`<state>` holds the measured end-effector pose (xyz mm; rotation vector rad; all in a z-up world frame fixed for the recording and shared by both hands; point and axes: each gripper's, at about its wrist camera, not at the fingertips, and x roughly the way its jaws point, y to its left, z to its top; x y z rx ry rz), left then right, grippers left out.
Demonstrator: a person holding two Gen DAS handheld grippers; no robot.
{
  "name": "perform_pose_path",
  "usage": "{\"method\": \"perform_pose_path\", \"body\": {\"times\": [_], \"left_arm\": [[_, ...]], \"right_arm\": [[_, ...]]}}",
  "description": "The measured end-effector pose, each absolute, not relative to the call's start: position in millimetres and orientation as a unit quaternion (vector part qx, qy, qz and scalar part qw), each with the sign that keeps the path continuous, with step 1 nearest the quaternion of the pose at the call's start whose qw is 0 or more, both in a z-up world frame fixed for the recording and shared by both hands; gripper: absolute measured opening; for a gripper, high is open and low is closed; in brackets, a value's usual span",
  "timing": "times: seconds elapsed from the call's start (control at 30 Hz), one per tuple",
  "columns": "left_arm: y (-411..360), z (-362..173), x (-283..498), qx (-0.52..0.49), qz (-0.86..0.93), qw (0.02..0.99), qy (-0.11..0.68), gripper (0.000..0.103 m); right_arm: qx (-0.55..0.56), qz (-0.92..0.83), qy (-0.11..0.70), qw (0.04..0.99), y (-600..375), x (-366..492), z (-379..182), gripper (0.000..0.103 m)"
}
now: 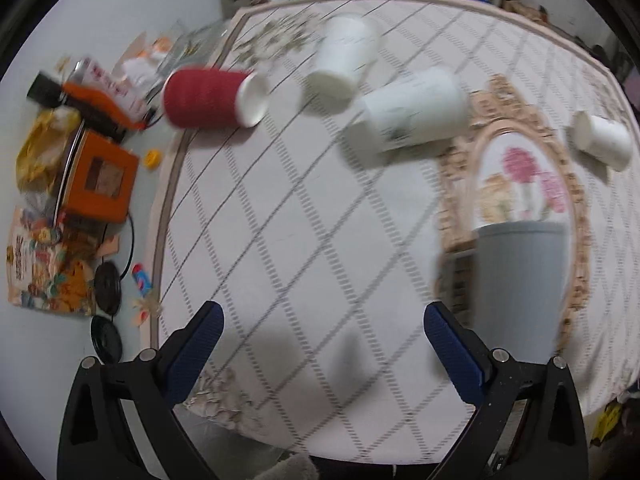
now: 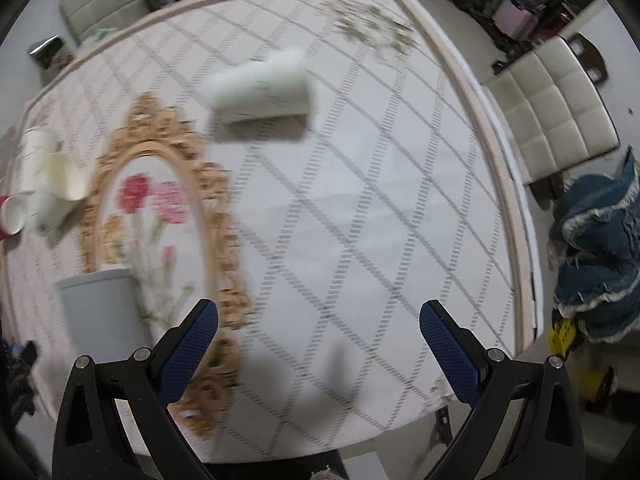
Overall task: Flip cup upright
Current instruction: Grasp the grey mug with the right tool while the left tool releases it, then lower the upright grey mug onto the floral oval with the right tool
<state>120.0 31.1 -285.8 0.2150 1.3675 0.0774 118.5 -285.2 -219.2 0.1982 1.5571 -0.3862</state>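
Several cups lie on their sides on a patterned tablecloth (image 1: 300, 240). In the left wrist view a red cup (image 1: 208, 98) lies at the far left, a white cup (image 1: 344, 60) behind the middle, a printed white cup (image 1: 412, 112) right of it, and a small white cup (image 1: 604, 140) at the far right. A grey cup (image 1: 520, 280) stands near the right finger. My left gripper (image 1: 320, 344) is open and empty above the cloth. In the right wrist view a white cup (image 2: 264, 88) lies ahead, blurred. The grey cup (image 2: 102, 312) stands at left. My right gripper (image 2: 318, 344) is open and empty.
Boxes, bags and small items (image 1: 80, 168) lie on the floor left of the table. Padded chairs (image 2: 556, 120) stand at the right and far side. A blue garment (image 2: 600, 264) hangs at the right. Two more cups (image 2: 48, 184) lie at the table's left.
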Motion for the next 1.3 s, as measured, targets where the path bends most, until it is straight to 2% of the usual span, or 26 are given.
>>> {"method": "perform_pose_path", "body": {"times": [0.23,0.53,0.6,0.8,0.97,1.3], "left_arm": [[74.7,-315.5,120.2,0.076,0.047,0.758,0.647,0.102],[100.5,-338.6,126.2,0.066,0.044,0.748,0.659,0.103],[102.6,-341.8,126.7,0.063,0.039,0.746,0.662,0.103],[106.4,-345.4,126.2,0.059,0.038,0.746,0.663,0.103],[109.3,-352.4,131.7,0.057,0.032,0.735,0.675,0.103],[100.6,-356.4,137.2,0.054,0.022,0.717,0.695,0.103]], "right_arm": [[0.081,-0.099,0.714,0.688,-197.7,143.5,-214.8,0.102],[0.06,-0.062,0.751,0.655,-132.6,166.9,-260.6,0.102],[0.062,-0.058,0.757,0.647,-128.1,168.4,-271.2,0.101],[0.079,-0.05,0.779,0.62,-118.6,171.0,-298.9,0.085],[0.068,-0.054,0.782,0.618,-116.0,171.0,-306.7,0.084],[0.12,-0.043,0.76,0.638,-135.3,161.7,-297.9,0.084]]}}
